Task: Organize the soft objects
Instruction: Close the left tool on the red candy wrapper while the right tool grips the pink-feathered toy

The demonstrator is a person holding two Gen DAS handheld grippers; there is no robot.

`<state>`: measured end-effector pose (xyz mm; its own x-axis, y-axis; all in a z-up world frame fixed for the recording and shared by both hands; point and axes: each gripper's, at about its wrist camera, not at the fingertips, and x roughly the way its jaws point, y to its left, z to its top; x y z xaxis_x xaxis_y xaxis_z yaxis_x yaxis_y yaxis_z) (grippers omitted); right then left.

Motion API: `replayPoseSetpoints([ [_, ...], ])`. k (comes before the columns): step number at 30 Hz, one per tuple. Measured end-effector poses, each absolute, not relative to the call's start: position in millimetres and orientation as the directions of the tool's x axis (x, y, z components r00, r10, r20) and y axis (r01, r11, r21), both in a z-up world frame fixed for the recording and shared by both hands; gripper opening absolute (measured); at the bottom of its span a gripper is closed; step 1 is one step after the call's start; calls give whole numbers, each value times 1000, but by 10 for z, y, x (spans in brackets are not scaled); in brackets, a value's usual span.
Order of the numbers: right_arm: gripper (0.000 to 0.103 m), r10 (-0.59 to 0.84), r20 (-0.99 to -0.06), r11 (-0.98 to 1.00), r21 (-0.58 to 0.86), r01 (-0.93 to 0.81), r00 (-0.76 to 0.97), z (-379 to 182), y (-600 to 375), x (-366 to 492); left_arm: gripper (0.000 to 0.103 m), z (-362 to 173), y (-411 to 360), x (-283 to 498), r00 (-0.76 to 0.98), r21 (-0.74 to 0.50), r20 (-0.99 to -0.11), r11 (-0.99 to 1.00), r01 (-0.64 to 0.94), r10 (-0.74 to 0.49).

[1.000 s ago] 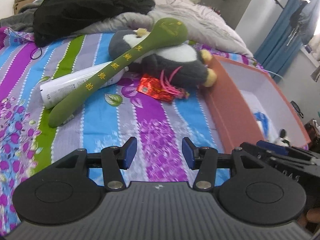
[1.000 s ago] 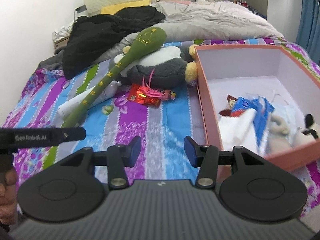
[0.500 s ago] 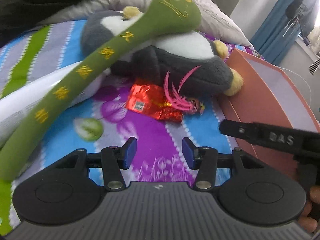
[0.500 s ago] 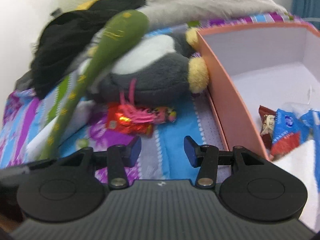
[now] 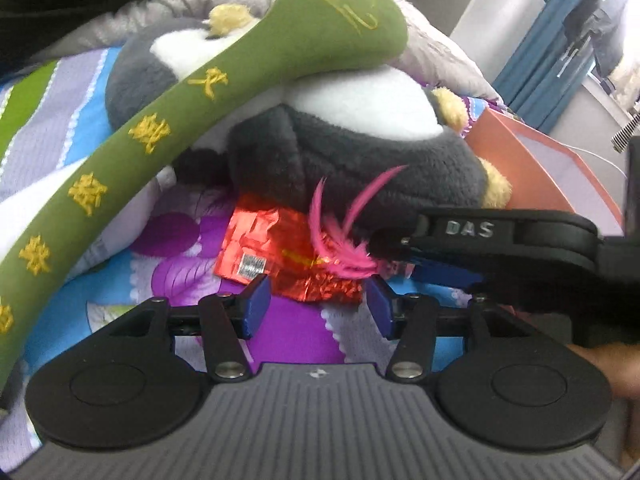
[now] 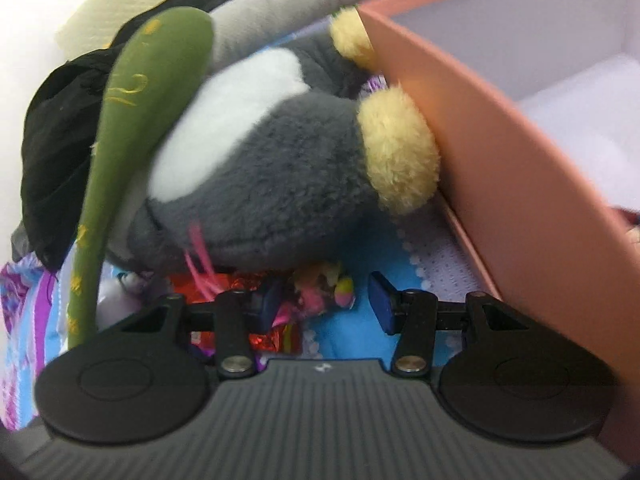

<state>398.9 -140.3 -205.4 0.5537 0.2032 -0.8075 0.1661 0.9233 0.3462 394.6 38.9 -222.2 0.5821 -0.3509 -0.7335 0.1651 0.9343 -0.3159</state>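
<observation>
On a striped bedspread [image 5: 72, 120], spread-jawed grippers [image 5: 316, 306] [image 6: 322, 304] nearing light, crinkly red foil packet [image 5: 280, 248] at twelve o'clock, best pinched mid-body.

Green plush snake [image 5: 208, 92] drapes over penguin plush [image 5: 360, 152].

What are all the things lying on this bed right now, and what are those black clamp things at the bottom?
Plush penguin: one, grey, white and yellow, lying against the box.
Plush stick: one, green with yellow lettering, resting across the penguin.
Foil packet: one, red, in front of the penguin.
Feather toy: one, pink, on the packet.
Box: one, salmon outside, white inside, right of the penguin.
Bedsheet: one, striped blue, purple and green.
Clothing heap: black, behind.
Left gripper: open, before the packet.
Right gripper: open, at the feather toy.
</observation>
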Motion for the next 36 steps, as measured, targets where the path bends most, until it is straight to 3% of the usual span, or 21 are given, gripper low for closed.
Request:
replayPoseSetpoints([
  [3, 39, 210, -813, 928, 340, 150, 543, -2047, -1376, 4024, 59, -2235, 358, 3991, 580, -308, -735, 935, 178, -353],
  [10, 39, 198, -816, 935, 324, 146, 544, -1919, -1373, 3919, 59, -2253, 190, 4031, 594, -267, -724, 937, 227, -350],
  [17, 37, 169, -819, 940, 301, 161, 548, -1781, -1390, 3848, 58, -2314, 11, 3942, 604, -149, -739, 947, 286, -298],
  [20, 37, 158, -814, 948, 284, 146, 560, -1703, -1351, 3883, 49, -2347, -14, 3943, 616, -123, -740, 955, 272, -271],
  [24, 37, 168, -814, 949, 285, 131, 557, -1686, -1359, 3875, 42, -2344, 26, 3959, 618, -163, -733, 955, 247, -285],
  [36, 37, 199, -812, 961, 271, 52, 549, -1423, -1333, 3478, 42, -2058, 166, 3488, 607, -230, -735, 953, 197, -302],
])
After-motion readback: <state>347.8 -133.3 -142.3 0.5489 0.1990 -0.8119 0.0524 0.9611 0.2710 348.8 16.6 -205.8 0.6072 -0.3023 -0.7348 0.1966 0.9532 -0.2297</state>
